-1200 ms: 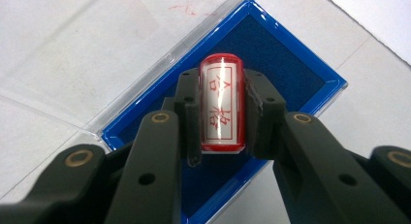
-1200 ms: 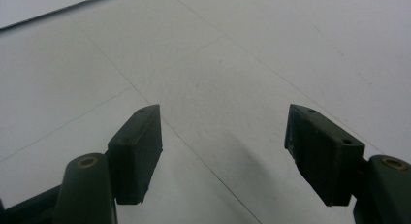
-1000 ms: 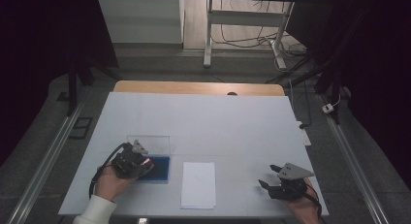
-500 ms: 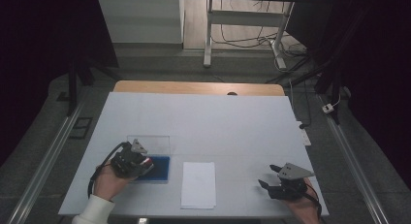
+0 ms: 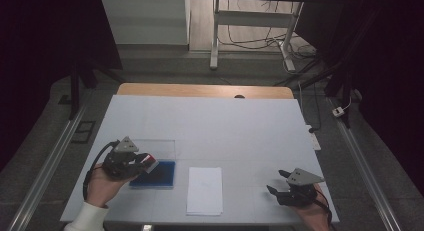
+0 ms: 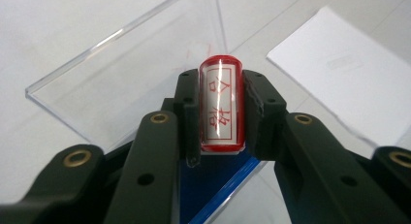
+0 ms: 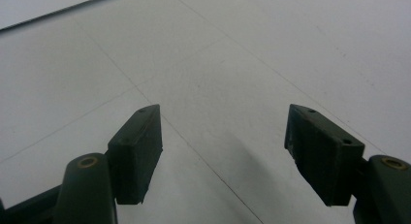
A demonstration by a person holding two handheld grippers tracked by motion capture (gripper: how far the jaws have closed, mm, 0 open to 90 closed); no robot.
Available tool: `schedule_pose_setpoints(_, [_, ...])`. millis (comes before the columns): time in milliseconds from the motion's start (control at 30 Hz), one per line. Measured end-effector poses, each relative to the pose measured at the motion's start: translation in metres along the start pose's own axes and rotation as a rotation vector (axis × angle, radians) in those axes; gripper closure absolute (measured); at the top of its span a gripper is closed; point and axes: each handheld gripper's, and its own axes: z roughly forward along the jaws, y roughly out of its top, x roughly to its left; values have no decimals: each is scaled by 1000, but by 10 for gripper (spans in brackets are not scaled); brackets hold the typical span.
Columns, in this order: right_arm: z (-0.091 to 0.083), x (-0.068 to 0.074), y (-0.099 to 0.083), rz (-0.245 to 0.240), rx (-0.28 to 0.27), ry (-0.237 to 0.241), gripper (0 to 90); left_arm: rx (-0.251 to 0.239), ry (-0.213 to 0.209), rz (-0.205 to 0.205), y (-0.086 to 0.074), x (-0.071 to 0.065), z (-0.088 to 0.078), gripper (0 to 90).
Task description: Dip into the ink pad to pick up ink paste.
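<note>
Stamp (image 6: 221, 106), a clear cylinder with a red-edged end face bearing red characters, is seen clamped between the two black jaws of the left gripper (image 6: 221, 118), whose pads press on its two sides. It is held above the blue ink pad (image 5: 156, 174), which sits in a clear plastic case whose lid (image 6: 131, 73) lies open beyond it on the table (image 5: 225, 126). In the high view the left gripper (image 5: 146, 161) is carried by the left hand (image 5: 102, 183) at the table's near left, with its tip over the pad's near left corner; whether the stamp touches the pad cannot be told. White sheet of paper (image 5: 205, 189) is laid flat just beside the pad, toward the middle of the near edge, apart from both grippers. Right gripper (image 7: 235, 151) is seen resting low over the bare table surface at the near right (image 5: 278, 190), its jaws spread wide with nothing between them, well apart from the paper and the stamp.
</note>
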Motion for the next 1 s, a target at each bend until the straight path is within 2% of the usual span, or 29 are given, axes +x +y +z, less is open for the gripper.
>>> schedule_pose_setpoints(133, [0,-1,-1,2,2,2,291,-25,-18,-9,1,1,-3,699])
schedule_pose_setpoints(400, [1,-1,0,1,0,2,292,-57,-18,-17,2,-1,-6,698])
schedule_pose_setpoints(533, [1,-1,-1,8,1,0,292,-79,-39,-16,4,-4,-7,698])
schedule_pose_setpoints(633, [1,-2,-1,9,3,-5,292,-96,-46,-18,5,-7,-8,699])
schedule_pose_setpoints(767, [1,-1,-1,9,3,-2,292,-133,-78,-19,8,-12,-10,698])
schedule_pose_setpoints(867, [1,-1,0,8,1,-2,292,-157,-103,-10,11,-18,-11,699])
schedule_pose_setpoints(1000, [2,-1,-1,6,3,-1,292,-172,-112,12,16,-26,-12,699])
